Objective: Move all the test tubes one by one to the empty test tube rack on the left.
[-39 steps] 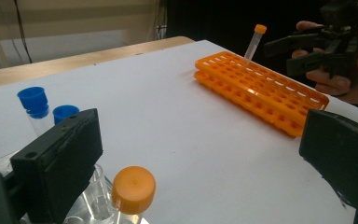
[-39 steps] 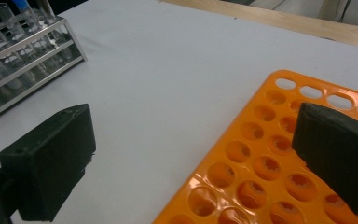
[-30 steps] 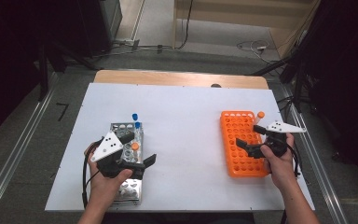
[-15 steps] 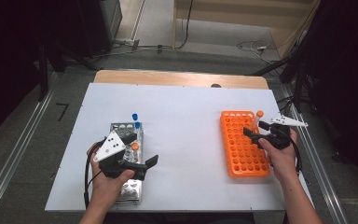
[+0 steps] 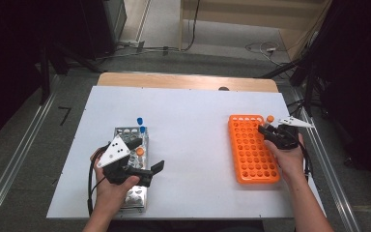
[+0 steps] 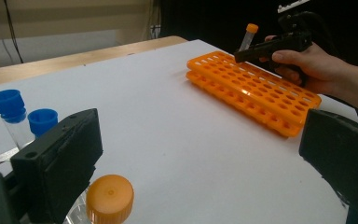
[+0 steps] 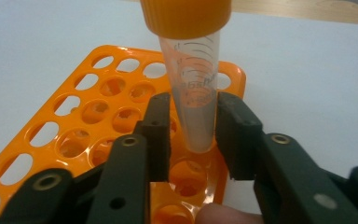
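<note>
An orange-capped clear tube (image 7: 196, 88) stands in a far corner hole of the orange rack (image 7: 88, 116). My right gripper (image 7: 193, 135) has just been closing and its pads now meet the tube's sides. From above, that gripper (image 5: 265, 131) sits at the rack's (image 5: 251, 154) far right corner under the tube's cap (image 5: 270, 118). My left gripper (image 5: 145, 154) hangs open over a metal rack (image 5: 125, 130) holding two blue-capped tubes (image 5: 139, 120) and an orange-capped one (image 5: 139, 151). In the left gripper view the jaws (image 6: 200, 172) stand wide apart, with nothing between them.
The white table top (image 5: 193, 121) lies between the two racks, with a wooden strip (image 5: 183, 80) along its far edge. Most holes of the orange rack (image 6: 261, 93) hold nothing. Dark floor and cables surround the table.
The right hand has moved toward the far right corner of the orange rack and its jaws have closed from wide apart onto the tube. The left hand has kept still.
</note>
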### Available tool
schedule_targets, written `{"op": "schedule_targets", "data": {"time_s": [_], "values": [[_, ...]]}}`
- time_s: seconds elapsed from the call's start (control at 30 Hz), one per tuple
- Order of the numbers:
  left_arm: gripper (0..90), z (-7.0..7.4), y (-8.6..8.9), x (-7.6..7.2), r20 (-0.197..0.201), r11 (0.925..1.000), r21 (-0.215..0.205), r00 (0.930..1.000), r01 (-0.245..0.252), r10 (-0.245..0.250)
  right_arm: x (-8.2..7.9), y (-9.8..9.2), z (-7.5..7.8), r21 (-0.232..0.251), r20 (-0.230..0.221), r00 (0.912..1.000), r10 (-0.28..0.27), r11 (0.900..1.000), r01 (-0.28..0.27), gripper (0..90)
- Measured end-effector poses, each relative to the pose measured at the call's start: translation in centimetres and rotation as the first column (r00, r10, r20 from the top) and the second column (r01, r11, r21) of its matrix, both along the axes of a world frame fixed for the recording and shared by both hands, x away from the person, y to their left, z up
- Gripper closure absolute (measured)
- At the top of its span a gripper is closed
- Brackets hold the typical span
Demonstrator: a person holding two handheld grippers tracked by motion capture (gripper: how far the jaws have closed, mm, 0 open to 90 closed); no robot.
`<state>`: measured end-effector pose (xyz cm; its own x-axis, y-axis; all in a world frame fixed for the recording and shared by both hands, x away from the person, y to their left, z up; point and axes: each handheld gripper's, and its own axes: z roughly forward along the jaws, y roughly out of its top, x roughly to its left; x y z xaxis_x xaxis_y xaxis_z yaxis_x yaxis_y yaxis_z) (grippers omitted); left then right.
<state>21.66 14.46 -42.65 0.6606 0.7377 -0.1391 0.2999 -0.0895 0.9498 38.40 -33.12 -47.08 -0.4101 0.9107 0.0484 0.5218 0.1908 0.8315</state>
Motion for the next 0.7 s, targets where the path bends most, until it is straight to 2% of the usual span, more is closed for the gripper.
{"op": "schedule_targets", "data": {"time_s": [0.13, 0.23, 0.37, 0.53, 0.7], "values": [[0.0, 0.0, -0.1, 0.0, 0.000, 1.0000, 0.001, 1.0000, 0.004, -0.004, 0.0, 0.2, -0.1, -0.028, 0.017, 0.9998, -0.010, 1.000, 0.010, 72.2], [0.0, 0.0, -0.3, 0.0, 0.000, 1.0000, 0.004, 1.0000, 0.006, -0.006, -0.1, -0.1, 0.1, -0.008, 0.018, 0.9998, -0.012, 1.000, 0.012, 72.6], [0.0, 0.1, -0.4, 0.0, 0.001, 0.9999, 0.003, 0.9999, 0.010, -0.010, -0.6, -0.2, 0.7, 0.002, 0.051, 0.9986, -0.018, 1.000, 0.018, 72.7], [0.0, 0.2, -0.7, -0.1, 0.005, 0.9999, 0.007, 0.9999, 0.015, -0.015, -1.5, 0.0, 1.6, -0.018, 0.093, 0.9953, -0.025, 0.999, 0.027, 72.7], [0.0, 0.3, -1.0, -0.2, 0.011, 0.9997, 0.007, 0.9997, 0.022, -0.022, -2.3, 0.3, 2.5, 0.001, 0.104, 0.9946, 0.006, 1.000, -0.006, 72.7]]}}
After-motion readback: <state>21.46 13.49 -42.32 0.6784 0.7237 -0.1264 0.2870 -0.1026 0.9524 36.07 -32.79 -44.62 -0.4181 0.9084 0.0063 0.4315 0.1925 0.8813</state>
